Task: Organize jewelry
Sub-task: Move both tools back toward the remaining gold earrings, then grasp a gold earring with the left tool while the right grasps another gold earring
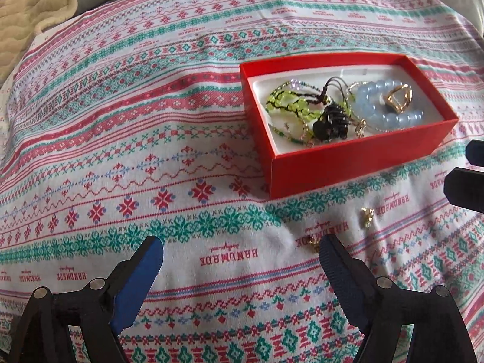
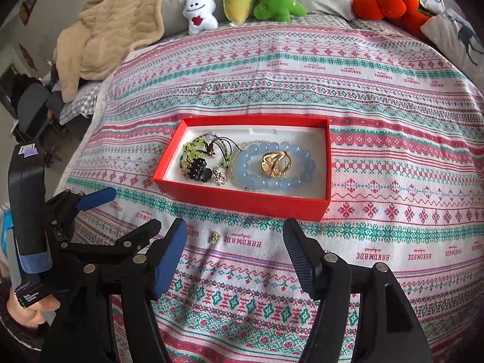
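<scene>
Red box on patterned bedspread, holding pale blue bead bracelet, gold ring inside its loop, green beaded strand, black charm. Small gold piece loose on bedspread just before box. Left tongs wide, empty; right tongs wide, empty. Left view only: second small piece by right finger. Right view only: plush toys, beige blanket, hand.
</scene>
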The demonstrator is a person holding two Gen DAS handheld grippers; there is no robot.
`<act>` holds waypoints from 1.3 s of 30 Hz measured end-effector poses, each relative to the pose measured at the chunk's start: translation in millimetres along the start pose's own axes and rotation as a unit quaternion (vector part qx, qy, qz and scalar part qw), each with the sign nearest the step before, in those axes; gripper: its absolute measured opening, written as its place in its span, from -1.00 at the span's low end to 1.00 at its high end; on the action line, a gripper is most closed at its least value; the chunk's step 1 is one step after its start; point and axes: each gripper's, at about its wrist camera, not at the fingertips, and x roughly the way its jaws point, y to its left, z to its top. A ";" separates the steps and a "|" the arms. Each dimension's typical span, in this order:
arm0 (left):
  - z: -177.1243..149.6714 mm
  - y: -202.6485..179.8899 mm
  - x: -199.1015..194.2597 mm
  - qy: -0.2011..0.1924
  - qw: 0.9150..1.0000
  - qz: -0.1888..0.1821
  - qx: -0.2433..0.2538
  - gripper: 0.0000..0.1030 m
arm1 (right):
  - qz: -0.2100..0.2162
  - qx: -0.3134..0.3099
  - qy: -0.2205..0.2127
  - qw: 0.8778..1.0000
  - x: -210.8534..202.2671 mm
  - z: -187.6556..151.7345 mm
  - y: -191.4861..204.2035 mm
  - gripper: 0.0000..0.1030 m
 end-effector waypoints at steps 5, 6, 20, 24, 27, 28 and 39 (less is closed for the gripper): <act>-13.8 -2.7 10.2 0.027 1.000 0.007 0.000 0.70 | -0.029 -0.001 0.020 0.999 7.0 -12.8 -4.8 0.37; -16.0 -3.7 11.4 0.031 1.000 0.006 0.000 0.70 | -0.034 -0.001 0.024 0.999 8.6 -15.0 -6.3 0.38; -25.3 -21.7 10.9 0.019 0.997 -0.067 -0.031 0.12 | -0.068 0.005 0.059 0.996 22.9 -33.1 -19.1 0.39; -23.4 -33.4 13.7 0.017 0.995 -0.091 -0.023 -0.18 | -0.068 0.006 0.065 0.996 23.7 -36.5 -21.6 0.39; -21.7 -42.2 16.2 0.014 0.995 -0.098 -0.017 -0.21 | -0.069 0.005 0.070 0.995 24.6 -39.0 -23.8 0.39; -20.9 -44.2 17.0 0.013 0.995 -0.097 -0.015 -0.21 | -0.069 0.005 0.071 0.995 25.7 -39.4 -23.4 0.39; -1.3 -51.5 34.4 0.009 0.998 -0.065 -0.017 -0.87 | -0.070 0.005 0.076 0.995 28.4 -41.8 -22.8 0.39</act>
